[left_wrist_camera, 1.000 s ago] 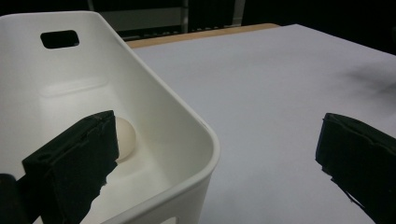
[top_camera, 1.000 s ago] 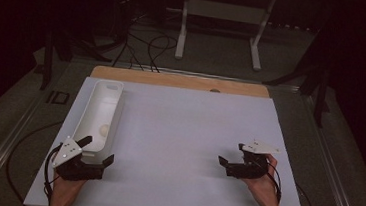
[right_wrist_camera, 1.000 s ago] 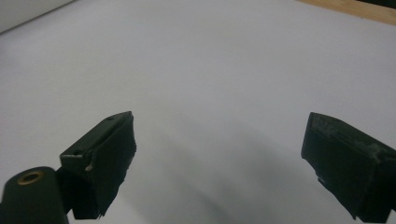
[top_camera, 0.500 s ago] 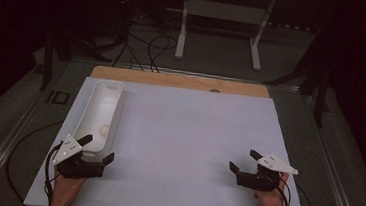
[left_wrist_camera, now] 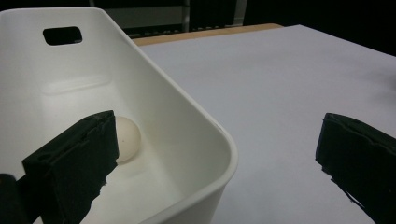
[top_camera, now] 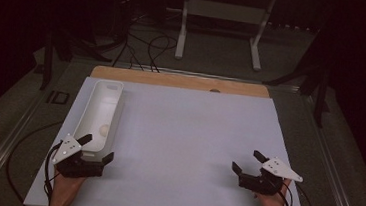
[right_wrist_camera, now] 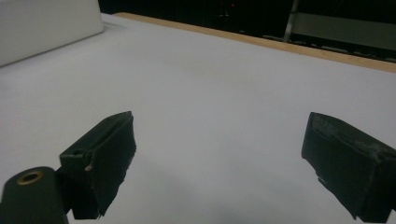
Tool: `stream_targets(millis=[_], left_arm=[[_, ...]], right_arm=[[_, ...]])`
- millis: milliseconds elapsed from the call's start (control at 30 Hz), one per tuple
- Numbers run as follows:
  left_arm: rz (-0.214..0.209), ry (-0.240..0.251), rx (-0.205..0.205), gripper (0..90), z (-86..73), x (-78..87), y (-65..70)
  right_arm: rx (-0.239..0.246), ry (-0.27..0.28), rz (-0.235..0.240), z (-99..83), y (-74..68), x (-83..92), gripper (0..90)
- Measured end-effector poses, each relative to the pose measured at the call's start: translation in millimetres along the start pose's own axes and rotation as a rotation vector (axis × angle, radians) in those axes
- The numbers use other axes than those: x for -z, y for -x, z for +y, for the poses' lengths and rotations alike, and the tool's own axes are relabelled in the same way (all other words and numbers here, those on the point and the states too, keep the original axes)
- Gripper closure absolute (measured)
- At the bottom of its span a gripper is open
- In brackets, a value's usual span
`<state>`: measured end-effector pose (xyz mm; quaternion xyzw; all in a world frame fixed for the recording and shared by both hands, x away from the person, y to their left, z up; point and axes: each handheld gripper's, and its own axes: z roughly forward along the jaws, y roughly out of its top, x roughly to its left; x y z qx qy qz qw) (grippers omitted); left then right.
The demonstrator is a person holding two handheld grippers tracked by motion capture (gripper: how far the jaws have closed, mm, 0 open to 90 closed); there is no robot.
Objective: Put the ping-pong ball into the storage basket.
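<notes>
I count one white bin along the counter's left edge, and one pale ball lying inside it near its near end. My left claw is spread, its jaws straddling the bin's near right corner. My right claw is spread too, holding nothing, near the counter's front right edge. Between them I see broad bare white surface.

1. A white sheet covers the worktop, whose bare wooden strip shows along the far edge.
2. A long white bin lies along the sheet's left side.
3. A small white ball rests inside the bin.
4. A white metal stand sits on the floor beyond the worktop.
</notes>
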<state>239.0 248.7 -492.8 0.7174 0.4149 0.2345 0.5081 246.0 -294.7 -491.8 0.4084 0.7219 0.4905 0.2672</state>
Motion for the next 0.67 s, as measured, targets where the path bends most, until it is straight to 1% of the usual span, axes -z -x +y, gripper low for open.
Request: stream_targets(millis=[67,200,300,467,667], left_arm=[[-0.004,-0.001,0.002,0.0,-0.1,-0.6,1.3],[-0.007,-0.003,-0.01,0.0,0.0,-0.5,4.1],[-0.006,-0.002,-0.012,0.1,0.2,0.2,4.1],[-0.002,0.004,-0.007,0.0,0.3,2.1,4.3],[-0.003,0.003,-0.009,0.1,0.3,2.1,4.6]], right_arm=[[-0.001,0.009,-0.004,0.0,0.4,1.5,9.2],[-0.003,0.018,-0.007,-0.9,0.4,4.2,9.1],[0.005,0.017,-0.01,-2.0,0.9,5.8,9.1],[-0.007,0.024,-0.017,-2.0,1.2,7.2,8.9],[0.001,0.017,-0.023,-3.1,1.0,6.2,8.8]])
